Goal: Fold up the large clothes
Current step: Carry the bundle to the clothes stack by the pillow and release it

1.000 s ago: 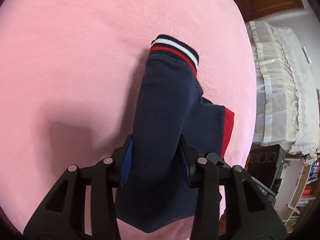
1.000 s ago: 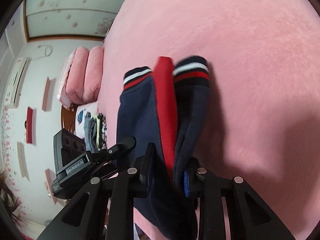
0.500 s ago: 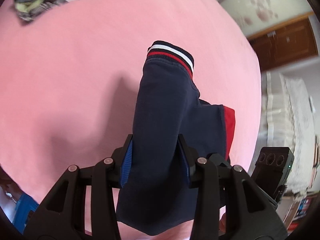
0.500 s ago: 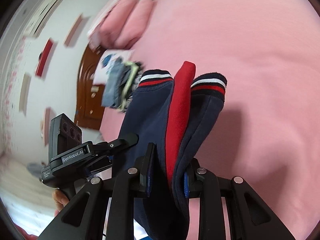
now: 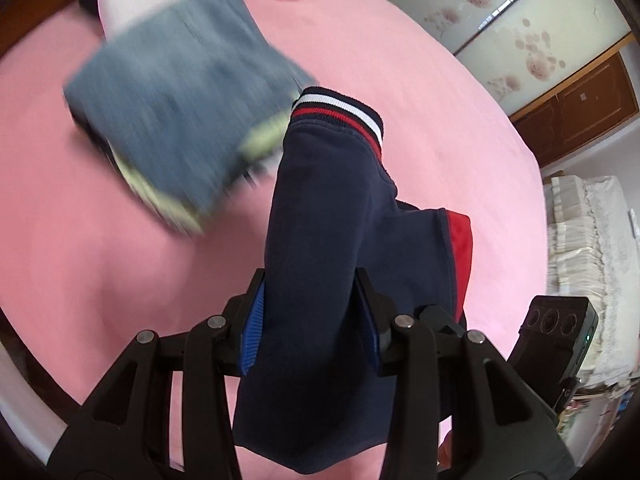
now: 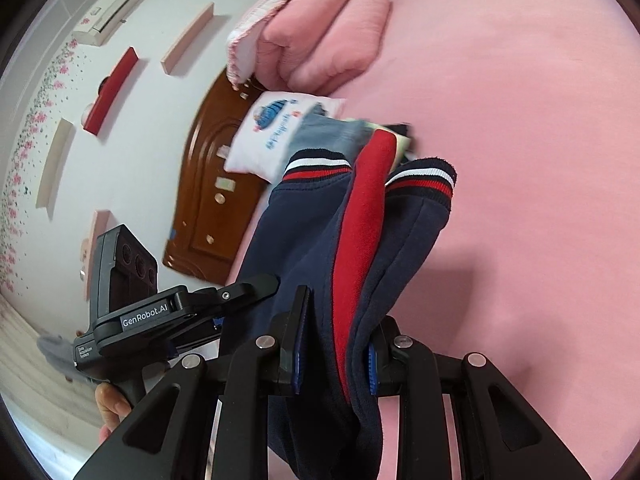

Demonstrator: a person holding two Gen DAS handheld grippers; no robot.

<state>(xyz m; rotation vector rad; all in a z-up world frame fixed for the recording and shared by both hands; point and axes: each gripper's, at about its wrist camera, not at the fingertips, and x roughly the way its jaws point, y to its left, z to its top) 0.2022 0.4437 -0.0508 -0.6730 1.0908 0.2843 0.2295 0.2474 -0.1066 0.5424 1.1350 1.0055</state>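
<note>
My left fingers [image 5: 312, 320] and right fingers [image 6: 334, 354] both clamp the folded navy garment [image 5: 320, 240], hanging above the pink bed [image 5: 420, 92]; the stack of folded clothes [image 5: 176, 120] lies just beyond its cuffs.

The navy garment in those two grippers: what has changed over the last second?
Both grippers have carried the folded navy garment across the pink bed toward the headboard end. A pile of folded clothes, absent from the left view before, now lies just beyond the garment's striped cuff, and the pillows loom closer. Unchanged: left gripper and right gripper stay clamped on the garment.
</note>
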